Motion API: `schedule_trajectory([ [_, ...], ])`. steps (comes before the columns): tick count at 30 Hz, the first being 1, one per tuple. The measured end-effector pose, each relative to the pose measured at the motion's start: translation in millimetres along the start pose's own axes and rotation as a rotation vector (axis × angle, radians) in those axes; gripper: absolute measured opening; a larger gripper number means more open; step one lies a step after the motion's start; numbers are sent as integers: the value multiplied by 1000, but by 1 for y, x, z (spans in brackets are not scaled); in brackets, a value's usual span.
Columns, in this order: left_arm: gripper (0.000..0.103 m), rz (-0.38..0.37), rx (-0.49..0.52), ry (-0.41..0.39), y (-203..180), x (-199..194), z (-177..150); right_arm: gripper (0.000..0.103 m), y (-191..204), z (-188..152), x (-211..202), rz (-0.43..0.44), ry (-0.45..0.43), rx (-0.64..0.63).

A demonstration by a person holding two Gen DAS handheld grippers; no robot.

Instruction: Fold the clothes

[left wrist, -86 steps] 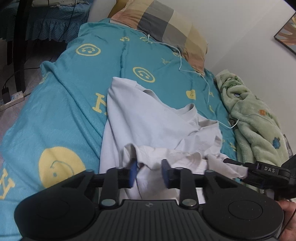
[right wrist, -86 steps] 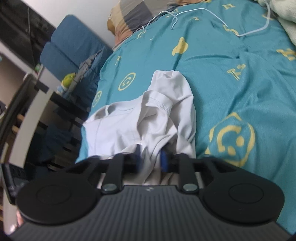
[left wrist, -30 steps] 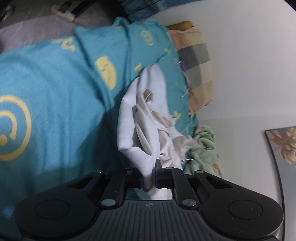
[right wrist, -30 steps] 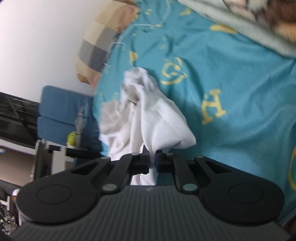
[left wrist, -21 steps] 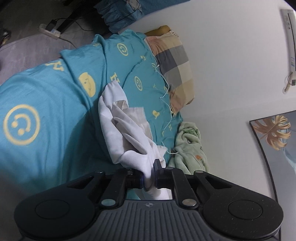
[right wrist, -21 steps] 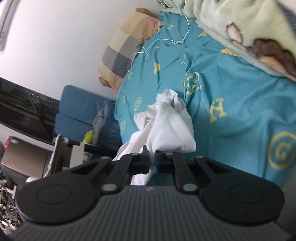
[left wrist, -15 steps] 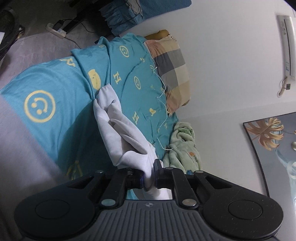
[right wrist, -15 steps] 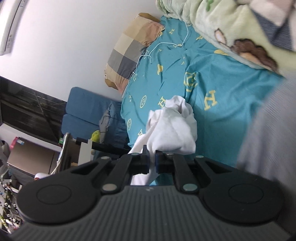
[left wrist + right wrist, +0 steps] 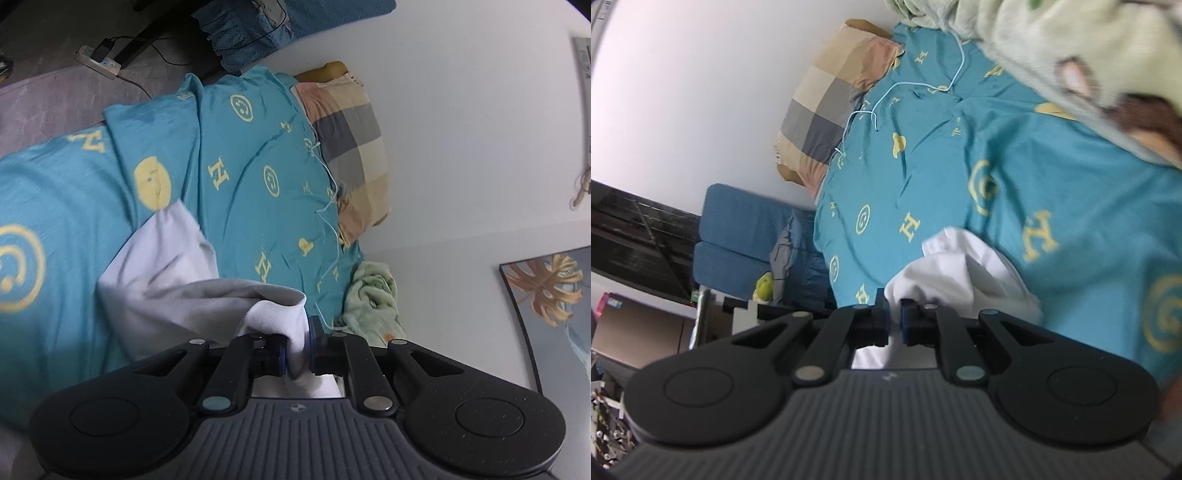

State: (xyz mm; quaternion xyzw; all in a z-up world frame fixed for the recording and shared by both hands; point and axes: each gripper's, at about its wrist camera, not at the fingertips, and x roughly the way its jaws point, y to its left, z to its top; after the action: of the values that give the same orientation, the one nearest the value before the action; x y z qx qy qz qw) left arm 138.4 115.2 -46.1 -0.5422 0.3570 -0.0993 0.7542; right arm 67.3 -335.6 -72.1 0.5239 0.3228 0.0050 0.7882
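Observation:
A white T-shirt (image 9: 162, 277) hangs bunched over the teal bedspread (image 9: 240, 206) with yellow smileys and letters. My left gripper (image 9: 297, 345) is shut on a fold of the white T-shirt, which drapes away to the left. In the right wrist view my right gripper (image 9: 894, 319) is shut on another edge of the same T-shirt (image 9: 964, 273), which hangs to the right above the bedspread (image 9: 960, 173). Both views are tilted.
A checked pillow (image 9: 351, 136) lies at the head of the bed by the white wall. A green plush blanket (image 9: 373, 295) lies on the far side; it also shows in the right wrist view (image 9: 1052, 48). A white cable (image 9: 916, 85) crosses the bedspread. A blue chair (image 9: 742, 236) stands beside the bed.
Both grippers closed on the shirt and lifted it off the bed. Over the last second both have come lower and closer to the bedspread, and the shirt has spread wider between them.

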Motion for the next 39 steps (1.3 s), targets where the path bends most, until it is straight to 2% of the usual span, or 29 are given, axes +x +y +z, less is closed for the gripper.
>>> schedule_trajectory([
  [6,12,51,-12,22,16,83,51,10,5,38,90,-77,38,-18],
  [12,12,113,13,60,49,141,81,10,-21,50,151,-117,81,4],
  [16,12,144,38,77,61,160,85,10,-40,43,168,-170,86,23],
  [21,13,148,109,80,56,165,85,11,-37,42,170,-179,80,-20],
  [23,16,138,147,79,51,159,82,13,-33,41,164,-156,71,-41],
  [24,25,131,174,82,47,156,80,13,-31,40,160,-146,69,-58],
  [25,39,124,203,83,43,154,78,19,-28,38,156,-133,66,-78],
  [26,45,123,244,71,39,150,75,30,-25,37,152,-118,62,-99],
  [27,53,125,287,59,34,146,71,37,-21,35,149,-101,61,-126],
  [28,59,141,337,45,27,143,67,53,-16,33,146,-90,57,-160],
  [29,61,161,395,31,20,139,61,63,-11,30,142,-92,45,-203],
  [30,65,177,452,18,14,137,56,67,-5,27,139,-100,30,-256],
  [33,74,212,598,1,-3,136,39,68,15,18,135,-117,3,-435],
  [36,75,270,692,3,-10,145,28,68,34,8,142,-147,-10,-625],
  [39,75,329,761,12,-10,157,21,66,38,5,160,-170,13,-726],
])
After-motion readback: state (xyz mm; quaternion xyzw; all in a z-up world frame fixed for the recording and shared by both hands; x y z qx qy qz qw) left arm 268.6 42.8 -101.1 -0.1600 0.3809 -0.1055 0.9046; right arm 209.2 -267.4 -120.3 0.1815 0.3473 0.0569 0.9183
